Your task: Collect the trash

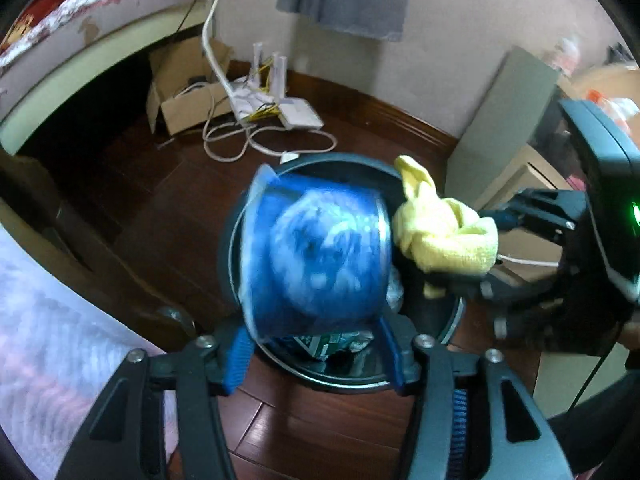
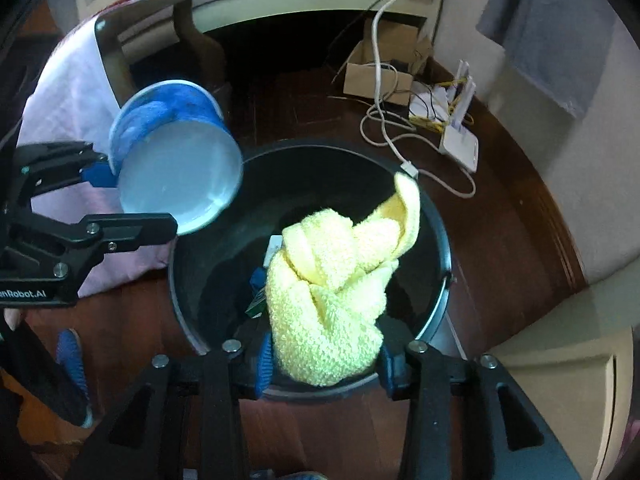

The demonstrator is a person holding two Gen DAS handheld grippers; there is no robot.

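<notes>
Both grippers hang over the black bin (image 2: 436, 240) so their loads fall inside. The left gripper (image 1: 316, 356) has its jaws spread, pads clear of the blue cup (image 1: 316, 256) tipping between them. The right gripper (image 2: 324, 364) is parted too, with the yellow cloth (image 2: 332, 292) loose between its pads, sagging into the bin.
</notes>
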